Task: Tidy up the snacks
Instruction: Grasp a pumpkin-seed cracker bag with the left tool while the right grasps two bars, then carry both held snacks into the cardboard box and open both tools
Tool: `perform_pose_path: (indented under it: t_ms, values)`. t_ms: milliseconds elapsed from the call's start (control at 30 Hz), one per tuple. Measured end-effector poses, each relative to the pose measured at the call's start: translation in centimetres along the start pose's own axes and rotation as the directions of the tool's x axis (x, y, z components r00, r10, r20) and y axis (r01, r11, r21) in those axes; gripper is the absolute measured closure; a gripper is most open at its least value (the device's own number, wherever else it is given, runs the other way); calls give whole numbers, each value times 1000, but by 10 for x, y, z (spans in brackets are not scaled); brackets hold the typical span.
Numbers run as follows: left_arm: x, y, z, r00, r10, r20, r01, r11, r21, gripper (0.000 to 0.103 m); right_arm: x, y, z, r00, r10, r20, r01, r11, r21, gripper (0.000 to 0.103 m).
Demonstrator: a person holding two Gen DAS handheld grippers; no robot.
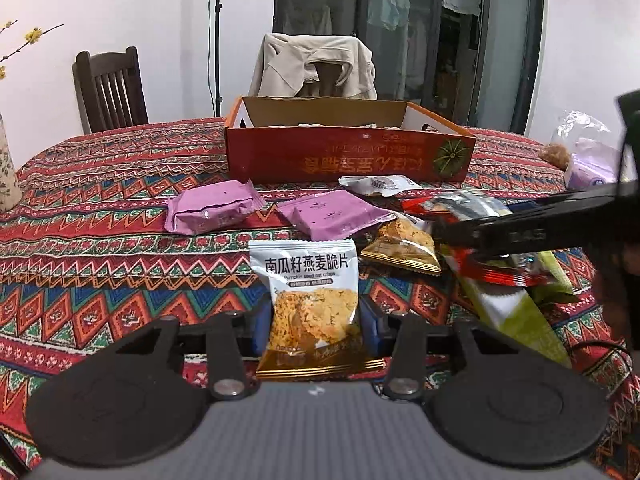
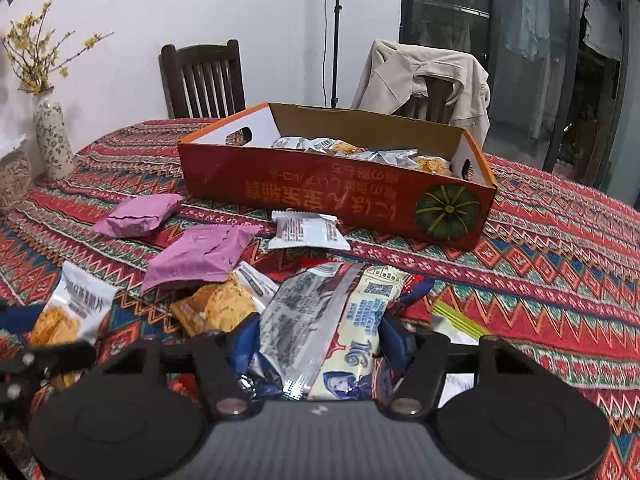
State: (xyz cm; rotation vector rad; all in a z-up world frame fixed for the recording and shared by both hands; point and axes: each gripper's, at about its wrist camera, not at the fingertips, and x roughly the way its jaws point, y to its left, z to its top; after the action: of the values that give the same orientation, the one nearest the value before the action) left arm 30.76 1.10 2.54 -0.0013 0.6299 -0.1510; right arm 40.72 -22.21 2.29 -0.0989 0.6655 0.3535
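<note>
Now my left jaws [image 1: 316, 320] pinch a glossy, crinkly crisp packet [image 1: 310, 300]; my right jaws [image 2: 316, 344] squeeze slick, long foil wrappers [image 2: 320, 320].

White wall [image 2: 120, 20] behind table w/ red patterned cloth [image 2: 560, 260]. Dark wood chair [image 2: 204, 80] at far edge, 2nd chair w/ beige jacket [image 2: 424, 76] beside it. Glass doors [image 2: 520, 40] at right, black pole [image 2: 336, 32] by wall. Flowered vase [image 2: 52, 140] w/ yellow blossoms at left edge.
</note>
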Motion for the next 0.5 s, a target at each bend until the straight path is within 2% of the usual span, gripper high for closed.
perform_pose_path:
  t_ms: [100,333,500]
  values:
    - [-7,0,-1,1000,-27,5,27,999,-18,58,-19,-6,-5,999,18,28,-18,1000,17,41]
    - [-28,-11,1,996,-78,29,79,996,-34,58,-78,-14,-18,993,3,116,-6,1000,25,41]
    - [-38,-23,2,993,-112,33,113,993,-34,58,-108,-23,-32,989,1,145,-8,999,48,41]
